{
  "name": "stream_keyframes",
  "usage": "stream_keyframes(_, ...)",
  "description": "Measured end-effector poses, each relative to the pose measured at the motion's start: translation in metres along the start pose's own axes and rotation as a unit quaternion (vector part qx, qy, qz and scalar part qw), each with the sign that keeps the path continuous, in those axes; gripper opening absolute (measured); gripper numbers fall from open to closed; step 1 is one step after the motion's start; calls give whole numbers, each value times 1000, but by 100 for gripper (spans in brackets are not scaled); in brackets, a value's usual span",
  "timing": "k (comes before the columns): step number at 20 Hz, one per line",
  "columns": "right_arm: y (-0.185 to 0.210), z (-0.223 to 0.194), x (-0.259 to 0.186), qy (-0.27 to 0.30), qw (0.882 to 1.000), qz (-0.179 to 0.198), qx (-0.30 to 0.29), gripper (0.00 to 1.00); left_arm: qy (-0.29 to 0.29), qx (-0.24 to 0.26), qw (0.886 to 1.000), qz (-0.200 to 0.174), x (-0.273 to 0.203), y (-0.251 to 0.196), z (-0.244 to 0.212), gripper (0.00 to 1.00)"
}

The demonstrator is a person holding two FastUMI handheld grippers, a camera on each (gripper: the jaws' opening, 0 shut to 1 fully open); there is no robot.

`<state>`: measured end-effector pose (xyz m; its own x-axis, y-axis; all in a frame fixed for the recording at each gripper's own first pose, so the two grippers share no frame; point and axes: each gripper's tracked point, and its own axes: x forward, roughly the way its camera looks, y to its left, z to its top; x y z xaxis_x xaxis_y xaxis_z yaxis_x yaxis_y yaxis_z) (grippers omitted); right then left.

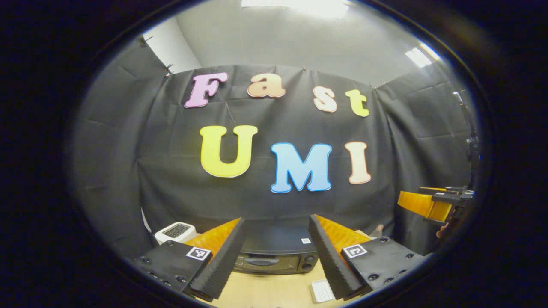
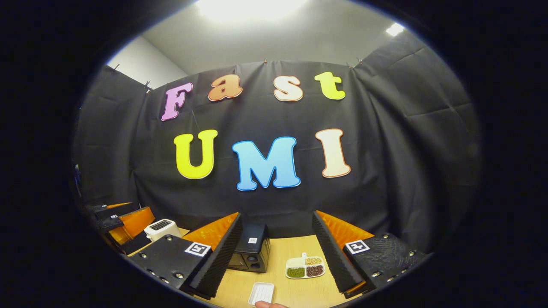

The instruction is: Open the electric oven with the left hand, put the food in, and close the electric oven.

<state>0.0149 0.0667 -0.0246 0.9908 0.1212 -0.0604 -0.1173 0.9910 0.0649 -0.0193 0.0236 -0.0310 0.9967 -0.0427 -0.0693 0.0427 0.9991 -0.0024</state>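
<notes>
1. The left tongs (image 1: 276,256) stand apart and hold nothing. In the left gripper view the electric oven (image 1: 274,254) sits straight ahead between the two fingers, with its front toward them. I judge the tongs are aimed like this because the door handle is on that front, so a straight approach leads to it.

2. The oven door looks closed. Whether food is inside I cannot tell, because the window is dark and small. This fits a moment before opening as well as a moment after closing.

3. The right tongs (image 2: 276,256) are also apart and empty. In the right gripper view the oven (image 2: 252,252) appears just inside the left finger, turned so that one sees its corner.

4. A divided dish (image 2: 305,267) with grains or beans in its sections lies on the surface (image 2: 291,248) ahead, close to the right finger. A small white tray (image 2: 262,293) lies nearer, between the fingers and low in the view; it seems empty. At the very bottom edge a fingertip of the person shows.

5. The dish is probably the food. It lies beside the oven on the right tongs' side, which leaves the left side free for the door.

6. A white toaster (image 2: 162,229) stands beyond the left finger, behind and beside the oven. The other gripper (image 2: 122,222) shows farther left.
</notes>
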Motion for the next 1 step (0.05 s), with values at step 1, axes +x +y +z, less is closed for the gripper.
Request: stream_keyframes(1, 2, 1, -5, -1, 1000, -5, -2, 98, -6, 2, 1000, -3, -7, 2, 3, 100)
